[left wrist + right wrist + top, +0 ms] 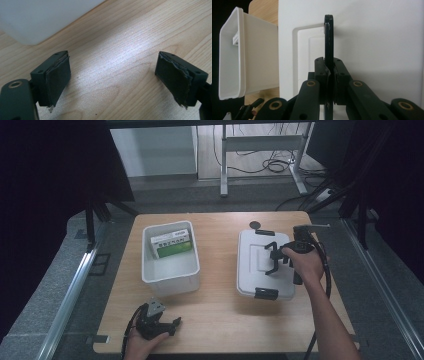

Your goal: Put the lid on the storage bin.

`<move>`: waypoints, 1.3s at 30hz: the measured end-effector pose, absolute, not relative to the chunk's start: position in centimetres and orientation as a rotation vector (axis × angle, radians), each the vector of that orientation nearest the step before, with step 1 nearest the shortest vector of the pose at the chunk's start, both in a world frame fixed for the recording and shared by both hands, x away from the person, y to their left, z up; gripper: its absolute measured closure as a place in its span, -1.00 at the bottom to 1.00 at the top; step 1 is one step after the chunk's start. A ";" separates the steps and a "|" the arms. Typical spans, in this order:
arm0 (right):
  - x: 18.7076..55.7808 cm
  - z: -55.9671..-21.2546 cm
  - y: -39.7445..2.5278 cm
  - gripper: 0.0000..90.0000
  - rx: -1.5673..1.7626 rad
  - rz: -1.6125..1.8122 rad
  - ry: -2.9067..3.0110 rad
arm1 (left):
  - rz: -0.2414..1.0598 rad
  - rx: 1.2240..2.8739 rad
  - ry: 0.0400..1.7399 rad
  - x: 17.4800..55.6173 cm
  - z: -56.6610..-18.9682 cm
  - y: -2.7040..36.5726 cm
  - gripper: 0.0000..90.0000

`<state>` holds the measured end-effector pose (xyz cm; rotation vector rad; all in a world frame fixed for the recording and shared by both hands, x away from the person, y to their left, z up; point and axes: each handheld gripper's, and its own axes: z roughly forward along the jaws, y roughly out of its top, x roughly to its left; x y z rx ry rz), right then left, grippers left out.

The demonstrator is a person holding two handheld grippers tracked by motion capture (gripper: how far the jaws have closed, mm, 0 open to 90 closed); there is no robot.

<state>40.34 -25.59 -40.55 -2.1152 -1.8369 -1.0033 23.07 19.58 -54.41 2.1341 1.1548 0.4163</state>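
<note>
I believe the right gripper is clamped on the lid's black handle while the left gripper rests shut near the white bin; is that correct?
Not quite: the left gripper is open, its fingers wide apart over bare table in the left gripper view. The right gripper is indeed shut on the lid's black handle.

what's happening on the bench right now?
A person works two handheld tongs. The right tongs are shut on the black handle of the white lid, which lies flat on the table. The left tongs rest open near the table's front edge, holding nothing. The open white bin on the left holds a green and white box.
</note>
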 end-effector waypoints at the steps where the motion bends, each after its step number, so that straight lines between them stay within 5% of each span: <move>1: 40.3 -40.5 -25.5 0.87 -2.110 -1.000 -1.840 | 0.416 2.134 1.155 23.1 -54.4 19.6 -0.71; 39: 40.5 -40.5 -20.0 0.87 -1.979 -0.938 -1.979 | 0.417 2.131 1.157 23.1 -54.4 19.6 -0.71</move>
